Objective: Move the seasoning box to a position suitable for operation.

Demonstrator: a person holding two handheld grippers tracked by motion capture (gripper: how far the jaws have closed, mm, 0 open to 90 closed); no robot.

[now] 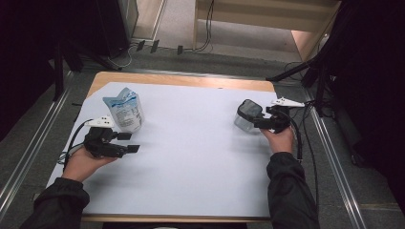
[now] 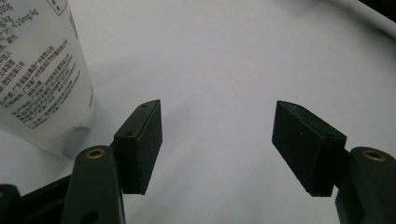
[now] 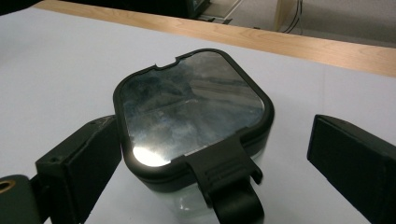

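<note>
My right gripper (image 1: 258,122) sits at the right of the high view with the box (image 1: 247,115) between its jaws. In the right gripper view the box (image 3: 194,109) fills the middle of the frame, its latch tab pointing at me. One pad (image 3: 91,161) is tight against the wall at lower left; the other stands clear at the far right, so nothing is clamped. If I close like this, I think the touching pad will shove the box sideways on the white sheet (image 1: 191,157) before the other arrives, or twist it. The lid is glossy and the walls look smooth, so a shallow grip could slip, and catching the tab might pop the lid. My left gripper (image 1: 128,142) rests at the left of the high view, jaws apart and empty, with the pouch (image 1: 124,110) standing just above it. The pouch (image 2: 39,70) is upright at the upper left of the left gripper view, and a careless swing there could tip it.
</note>
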